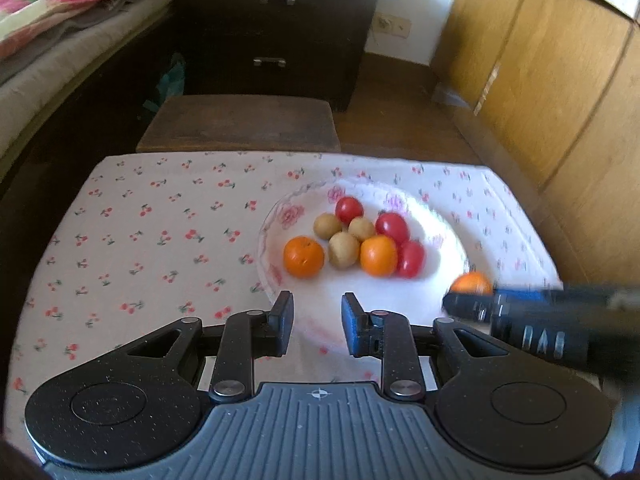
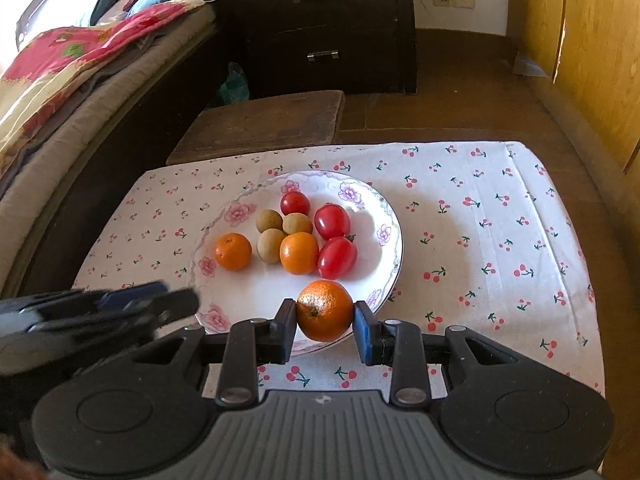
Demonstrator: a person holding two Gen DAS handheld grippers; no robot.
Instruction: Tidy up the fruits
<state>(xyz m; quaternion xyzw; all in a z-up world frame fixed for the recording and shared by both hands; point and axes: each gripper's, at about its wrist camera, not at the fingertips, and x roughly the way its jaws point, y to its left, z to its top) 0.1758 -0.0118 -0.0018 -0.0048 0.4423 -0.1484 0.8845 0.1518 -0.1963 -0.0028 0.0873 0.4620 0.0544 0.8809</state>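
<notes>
A white flowered plate (image 2: 260,292) sits on the cherry-print cloth. On it lie two small oranges (image 2: 233,251), three red tomatoes (image 2: 332,221) and three brown longans (image 2: 271,245). My right gripper (image 2: 325,310) is shut on a third orange (image 2: 324,322) and holds it over the plate's near rim. In the left wrist view this orange (image 1: 472,283) shows beside the blurred right gripper (image 1: 520,316). My left gripper (image 1: 317,308) hovers over the plate's (image 1: 384,300) near part, its jaws apart with nothing between them. It appears blurred at the left of the right wrist view.
The cloth (image 2: 480,240) covers a small table. Behind it stands a wooden stool (image 2: 264,124), then a dark drawer chest (image 2: 320,28). A bed with bedding (image 2: 60,80) runs along the left, and a wooden cupboard (image 1: 560,80) along the right.
</notes>
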